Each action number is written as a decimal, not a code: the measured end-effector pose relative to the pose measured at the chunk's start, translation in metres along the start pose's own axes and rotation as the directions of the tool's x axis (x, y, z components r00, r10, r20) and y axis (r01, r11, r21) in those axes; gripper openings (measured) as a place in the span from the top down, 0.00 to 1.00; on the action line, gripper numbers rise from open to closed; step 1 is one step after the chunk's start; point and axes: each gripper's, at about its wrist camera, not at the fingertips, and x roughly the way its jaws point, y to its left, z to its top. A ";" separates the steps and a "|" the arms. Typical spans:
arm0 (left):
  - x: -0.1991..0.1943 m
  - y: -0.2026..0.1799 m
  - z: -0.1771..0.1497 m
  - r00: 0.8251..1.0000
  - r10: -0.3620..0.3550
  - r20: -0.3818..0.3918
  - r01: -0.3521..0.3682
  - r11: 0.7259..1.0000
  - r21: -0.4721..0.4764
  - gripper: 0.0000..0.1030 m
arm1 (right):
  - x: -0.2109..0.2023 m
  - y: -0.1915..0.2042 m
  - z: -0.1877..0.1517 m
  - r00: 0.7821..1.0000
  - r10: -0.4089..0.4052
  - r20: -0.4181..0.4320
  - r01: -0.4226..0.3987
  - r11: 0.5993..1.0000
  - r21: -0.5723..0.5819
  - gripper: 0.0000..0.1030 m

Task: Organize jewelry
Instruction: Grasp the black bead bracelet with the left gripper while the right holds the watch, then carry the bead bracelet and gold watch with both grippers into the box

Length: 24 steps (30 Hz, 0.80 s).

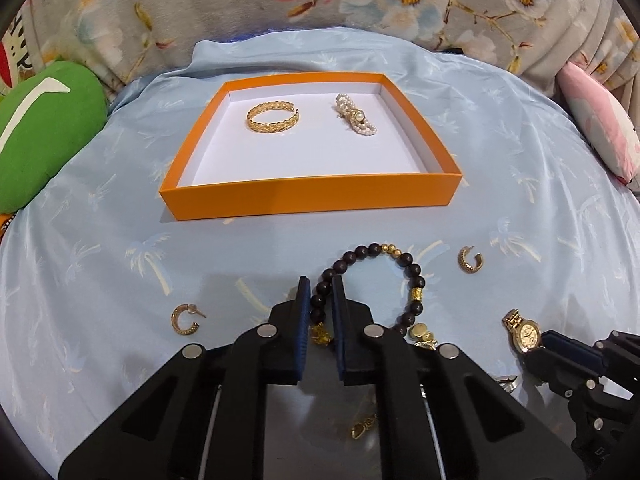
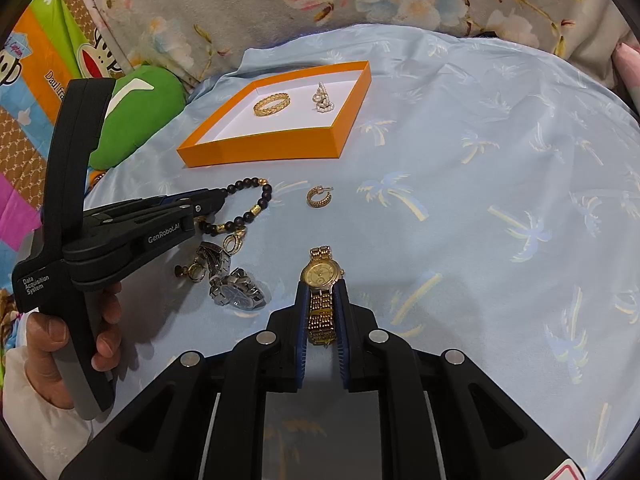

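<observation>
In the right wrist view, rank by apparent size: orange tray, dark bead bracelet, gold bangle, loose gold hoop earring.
1. orange tray
2. dark bead bracelet, partly hidden by the left gripper
3. gold bangle, farther from the camera, so uncertain against the bracelet
4. gold hoop earring

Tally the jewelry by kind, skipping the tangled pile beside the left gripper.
Gold bangle: 1
Pearl piece: 1
Dark bead bracelet: 1
Gold hoop earrings: 2
Gold watch: 1
Total: 6
</observation>
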 end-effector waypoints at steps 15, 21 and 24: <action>-0.056 0.004 0.003 0.987 -0.111 0.116 0.118 0.991 -0.056 0.94 | -0.013 0.000 0.003 0.998 0.008 0.063 -0.008 1.000 0.008 0.89; -0.081 0.012 0.014 0.981 -0.111 0.157 0.121 0.991 -0.054 0.94 | -0.023 0.006 0.013 0.995 0.027 0.093 -0.029 1.000 0.010 0.89; -0.090 0.017 0.024 0.979 -0.103 0.177 0.113 0.992 -0.047 0.94 | -0.027 0.011 0.025 0.994 0.034 0.107 -0.034 0.999 -0.001 0.89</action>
